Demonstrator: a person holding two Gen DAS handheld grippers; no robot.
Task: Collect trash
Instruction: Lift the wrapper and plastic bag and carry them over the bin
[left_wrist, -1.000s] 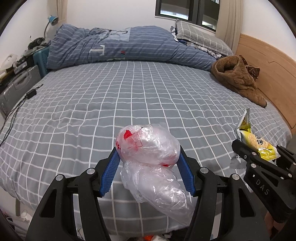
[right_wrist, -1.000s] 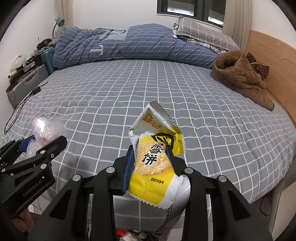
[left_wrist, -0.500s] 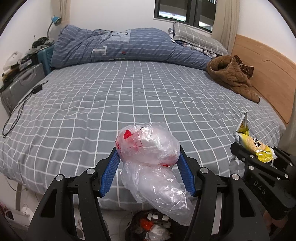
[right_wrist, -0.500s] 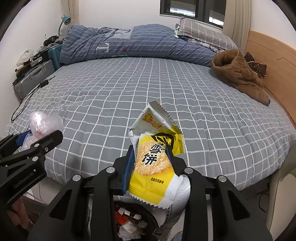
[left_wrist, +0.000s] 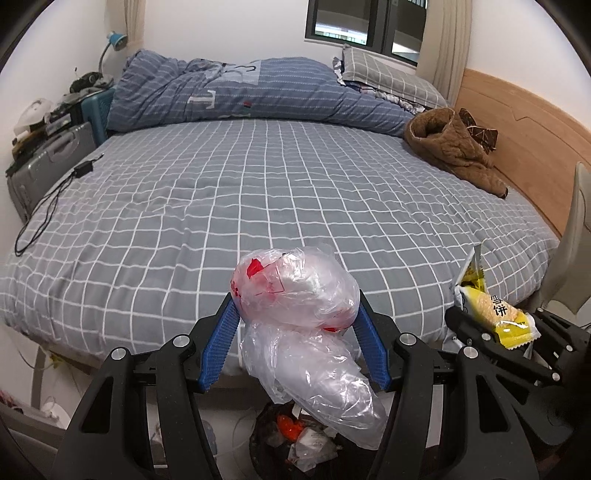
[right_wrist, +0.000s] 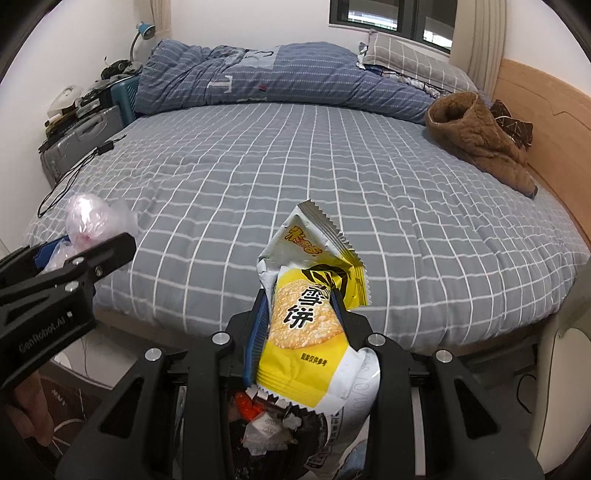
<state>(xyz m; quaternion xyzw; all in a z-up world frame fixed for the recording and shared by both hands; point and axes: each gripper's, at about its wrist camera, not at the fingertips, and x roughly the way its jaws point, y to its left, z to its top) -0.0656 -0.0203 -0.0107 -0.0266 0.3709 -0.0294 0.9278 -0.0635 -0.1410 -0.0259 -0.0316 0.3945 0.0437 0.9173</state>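
Note:
My left gripper is shut on a crumpled clear plastic bag with red print; the bag hangs down over a black trash bin holding wrappers on the floor. My right gripper is shut on a yellow rice-cracker snack wrapper, held above the same trash bin. The right gripper with its wrapper shows at the right of the left wrist view; the left gripper with its bag shows at the left of the right wrist view.
A bed with a grey checked sheet fills the view ahead, with a blue duvet, a brown coat and a black cable on it. A grey suitcase stands left; a wooden headboard is right.
Both grippers have drawn back from over the bed, past its near edge, with their loads. The trash bin on the floor has come into view below them.

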